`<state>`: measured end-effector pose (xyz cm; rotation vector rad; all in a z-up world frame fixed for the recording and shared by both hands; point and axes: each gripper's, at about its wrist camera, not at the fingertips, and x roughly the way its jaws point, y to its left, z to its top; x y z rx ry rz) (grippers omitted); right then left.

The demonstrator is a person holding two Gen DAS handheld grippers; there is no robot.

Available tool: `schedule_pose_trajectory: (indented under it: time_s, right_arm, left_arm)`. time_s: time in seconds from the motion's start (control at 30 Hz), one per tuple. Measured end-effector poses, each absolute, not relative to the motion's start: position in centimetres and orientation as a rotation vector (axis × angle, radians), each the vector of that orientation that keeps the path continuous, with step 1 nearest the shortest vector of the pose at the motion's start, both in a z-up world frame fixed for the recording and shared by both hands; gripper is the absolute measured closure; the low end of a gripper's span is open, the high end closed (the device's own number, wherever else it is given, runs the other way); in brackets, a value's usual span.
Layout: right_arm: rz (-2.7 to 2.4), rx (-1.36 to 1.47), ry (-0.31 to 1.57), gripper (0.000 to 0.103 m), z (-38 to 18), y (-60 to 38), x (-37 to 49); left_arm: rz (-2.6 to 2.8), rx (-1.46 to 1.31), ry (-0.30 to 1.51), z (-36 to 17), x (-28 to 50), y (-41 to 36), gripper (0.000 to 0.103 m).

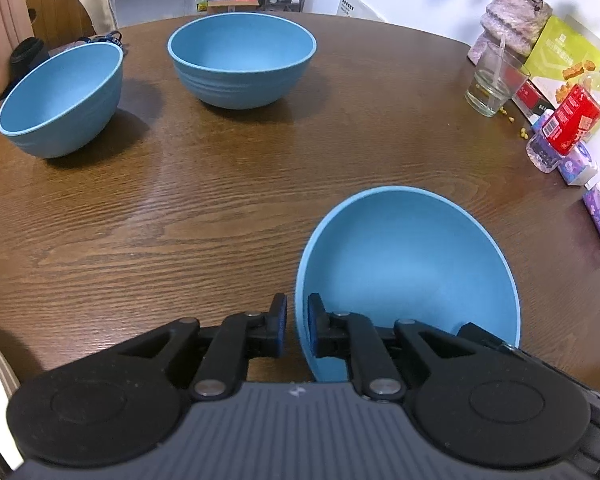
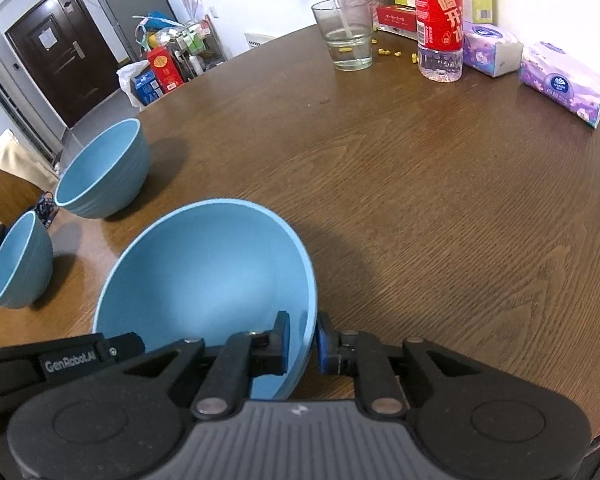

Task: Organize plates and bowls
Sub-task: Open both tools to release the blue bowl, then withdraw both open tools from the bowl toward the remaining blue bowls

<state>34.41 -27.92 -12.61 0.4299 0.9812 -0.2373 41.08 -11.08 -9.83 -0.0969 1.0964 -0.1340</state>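
Note:
Three blue bowls are on the round wooden table (image 1: pixel 220 208). The near bowl (image 1: pixel 408 276) is tilted and held from both sides. My left gripper (image 1: pixel 297 328) is shut on its left rim, one finger inside and one outside. My right gripper (image 2: pixel 303 340) is shut on its right rim; the same bowl fills the right wrist view (image 2: pixel 204 276). A second bowl (image 1: pixel 242 64) stands at the far middle, also seen in the right wrist view (image 2: pixel 104 168). A third bowl (image 1: pixel 60 100) stands at the far left, also seen in the right wrist view (image 2: pixel 20 260).
At the table's right edge stand a drinking glass (image 2: pixel 346 34), a bottle with a red label (image 2: pixel 438 24), tissue packs (image 2: pixel 564 82), a red box (image 2: pixel 396 18) and a vase (image 1: pixel 512 12). Small yellow bits (image 2: pixel 388 53) lie near the glass. A chair (image 1: pixel 4 32) is at the far left.

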Motion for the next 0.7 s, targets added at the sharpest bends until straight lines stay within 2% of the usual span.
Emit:
schedule_pose_trajectory:
  time_s: [0.03, 0.1, 0.17, 0.2, 0.27, 0.3, 0.37, 0.4, 0.47, 0.57, 0.7]
  right_arm:
    - [-0.239, 0.432, 0.982, 0.085, -12.6, -28.1, 34.4]
    - [-0.240, 0.441, 0.978, 0.072, -12.5, -28.3, 34.2]
    - [-0.244, 0.448, 0.972, 0.054, -12.4, -28.4, 34.0]
    - [-0.245, 0.449, 0.968, 0.050, -12.4, -28.4, 33.9]
    - [-0.250, 0.445, 0.967, 0.035, -12.2, -28.5, 33.7]
    - [-0.251, 0.443, 0.965, 0.032, -12.1, -28.6, 33.6]
    - [-0.245, 0.445, 0.956, 0.020, -11.8, -28.6, 33.3]
    - [-0.242, 0.445, 0.950, 0.018, -11.6, -28.6, 33.2]
    - [-0.243, 0.444, 0.942, 0.008, -11.2, -28.7, 33.0]
    - [-0.251, 0.450, 0.921, 0.000, -10.7, -28.8, 32.6]
    - [-0.248, 0.448, 0.915, 0.000, -10.2, -28.7, 32.4]
  left_arm:
    - [-0.131, -0.097, 1.094, -9.7, 41.1, -11.0, 0.089]
    - [-0.120, -0.091, 1.087, -9.5, 41.0, -10.8, 0.077]
    - [-0.108, -0.085, 1.074, -9.2, 40.9, -10.5, 0.056]
    - [-0.102, -0.084, 1.065, -9.0, 40.8, -10.3, 0.053]
    - [-0.089, -0.084, 1.056, -8.7, 40.6, -9.9, 0.041]
    - [-0.082, -0.085, 1.052, -8.5, 40.5, -9.7, 0.037]
    - [-0.069, -0.086, 1.040, -8.2, 40.4, -9.2, 0.019]
    - [-0.063, -0.086, 1.034, -8.0, 40.4, -9.0, 0.015]
    - [-0.066, -0.090, 1.024, -7.7, 40.2, -8.7, 0.001]
    - [-0.076, -0.084, 1.013, -7.2, 39.9, -8.3, 0.000]
    - [-0.086, -0.090, 1.003, -6.7, 39.4, -7.9, 0.000]
